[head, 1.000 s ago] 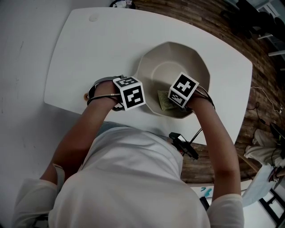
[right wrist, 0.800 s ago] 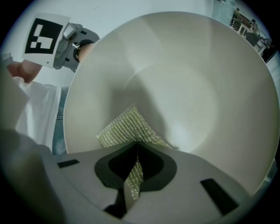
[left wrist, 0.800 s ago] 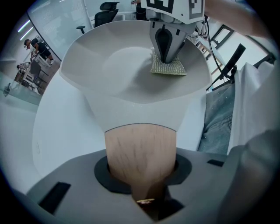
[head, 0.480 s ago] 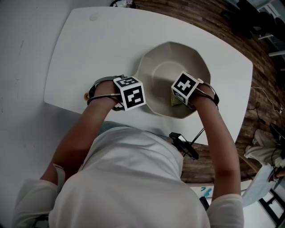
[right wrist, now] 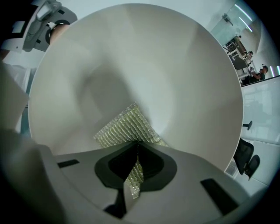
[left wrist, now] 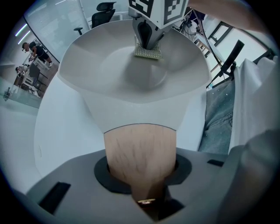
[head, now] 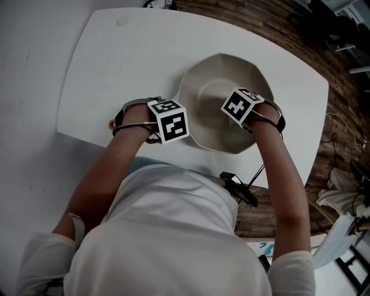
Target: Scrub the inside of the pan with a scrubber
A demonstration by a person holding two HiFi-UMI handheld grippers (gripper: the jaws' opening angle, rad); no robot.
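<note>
On a white bench [head: 115, 63], the left tool [left wrist: 144, 199] clamps the wooden handle [left wrist: 140, 148] of a pale pan [head: 199, 69], while the right tool [right wrist: 135, 170], pointing down into it, pinches a yellow-green mesh scrubber [right wrist: 127, 127] against the right inner slope.

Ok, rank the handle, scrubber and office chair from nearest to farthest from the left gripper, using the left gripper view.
1. handle: bottom centre, clamped by the left gripper.
2. scrubber: top centre, on the far side of the pan.
3. office chair: far background, upper left.
</note>
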